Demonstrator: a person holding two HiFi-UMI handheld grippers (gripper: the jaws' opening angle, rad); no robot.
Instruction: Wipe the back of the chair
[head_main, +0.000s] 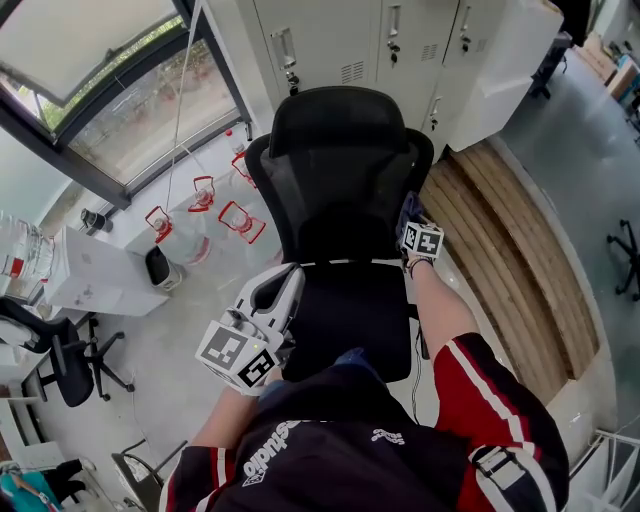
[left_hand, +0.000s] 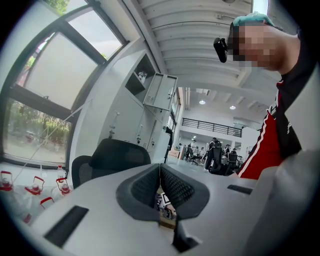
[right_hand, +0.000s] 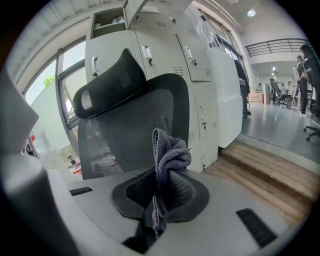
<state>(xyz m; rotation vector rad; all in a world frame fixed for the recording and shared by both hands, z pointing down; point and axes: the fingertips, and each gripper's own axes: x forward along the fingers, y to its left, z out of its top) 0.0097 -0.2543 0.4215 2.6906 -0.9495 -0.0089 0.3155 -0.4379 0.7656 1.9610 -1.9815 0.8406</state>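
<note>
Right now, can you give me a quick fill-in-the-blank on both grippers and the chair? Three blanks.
1. The right hand-held gripper is shut on a grey ____.
2. The left hand-held gripper has its jaws ____, with nothing between them.
3. The chair has a black ____ backrest.
Missing words: cloth; shut; mesh.

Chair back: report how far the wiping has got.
Done: the grey cloth is clamped in the right gripper. In hand: that gripper holds it up by the right edge of the chair's mesh back; contact can't be told. The left gripper is shut, empty, by the seat. Left: the wiping itself; no wiped area shows.
</note>
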